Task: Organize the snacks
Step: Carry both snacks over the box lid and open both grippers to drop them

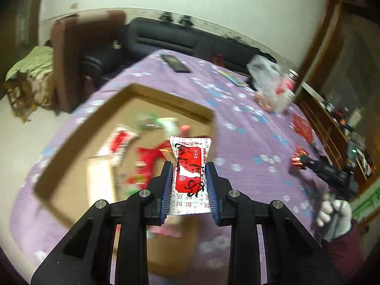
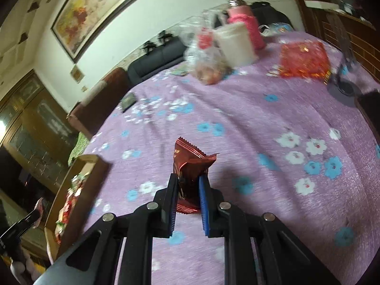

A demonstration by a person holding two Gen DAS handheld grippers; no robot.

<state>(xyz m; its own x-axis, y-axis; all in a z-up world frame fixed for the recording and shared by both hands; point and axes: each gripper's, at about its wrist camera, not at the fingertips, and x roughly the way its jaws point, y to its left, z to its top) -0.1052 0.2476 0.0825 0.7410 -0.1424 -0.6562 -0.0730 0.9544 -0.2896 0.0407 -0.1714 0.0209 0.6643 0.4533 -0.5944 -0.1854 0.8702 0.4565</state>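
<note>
While both tongs grip snack packets, a purple floral cloth (image 2: 249,123) covers the table by a dark sofa (image 1: 166,35).

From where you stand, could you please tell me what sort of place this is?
Most likely a home living room: a dark sofa along the wall, a large framed painting above it, and a table under a purple flowered cloth holding a cardboard box of snacks.
</note>
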